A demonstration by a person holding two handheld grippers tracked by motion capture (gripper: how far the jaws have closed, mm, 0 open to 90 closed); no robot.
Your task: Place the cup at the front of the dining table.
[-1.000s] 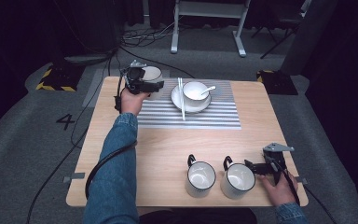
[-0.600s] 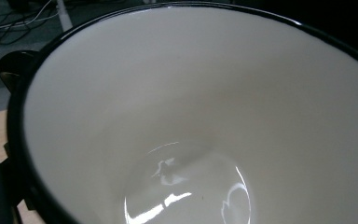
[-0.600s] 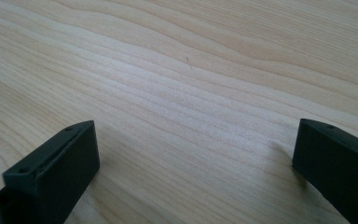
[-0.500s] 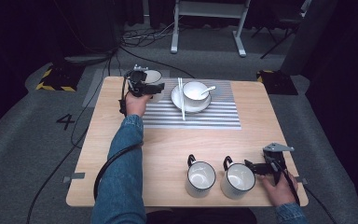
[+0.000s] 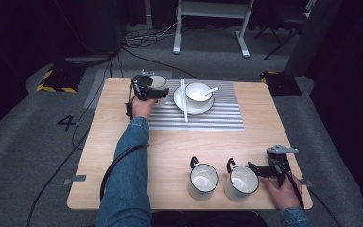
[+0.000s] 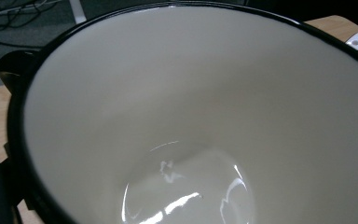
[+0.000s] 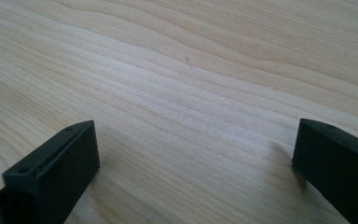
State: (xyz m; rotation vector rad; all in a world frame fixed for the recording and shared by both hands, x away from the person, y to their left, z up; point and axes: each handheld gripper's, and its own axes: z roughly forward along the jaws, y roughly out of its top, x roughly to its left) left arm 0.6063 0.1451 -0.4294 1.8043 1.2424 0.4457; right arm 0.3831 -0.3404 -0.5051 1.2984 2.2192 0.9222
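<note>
We see the left gripper [image 5: 147,89] at the far left corner of the table [image 5: 123,137], clamped on a white mug with a black rim [image 5: 157,82]; the gripper body covers most of the mug in the high view, so the exact contact points cannot be made out. In the left gripper view the mug's empty, glossy interior [image 6: 200,121] is cut off at the frame edges. The mug sits at the far left corner of the striped mat [image 5: 203,116]. The right gripper [image 5: 260,170] rests at the near right, jaws released and spread wide over bare wood [image 7: 191,93], nothing between them. Just beside it stands an empty mug [image 5: 241,182], with a second empty mug [image 5: 203,181] to its left. On the mat, a plate [image 5: 191,105] carries a bowl [image 5: 198,92] holding a spoon [image 5: 211,90]; chopsticks [image 5: 184,99] lie across the plate's left side. We note grey carpet [image 5: 42,142], cables [image 5: 142,40] and a dark surround.
</note>
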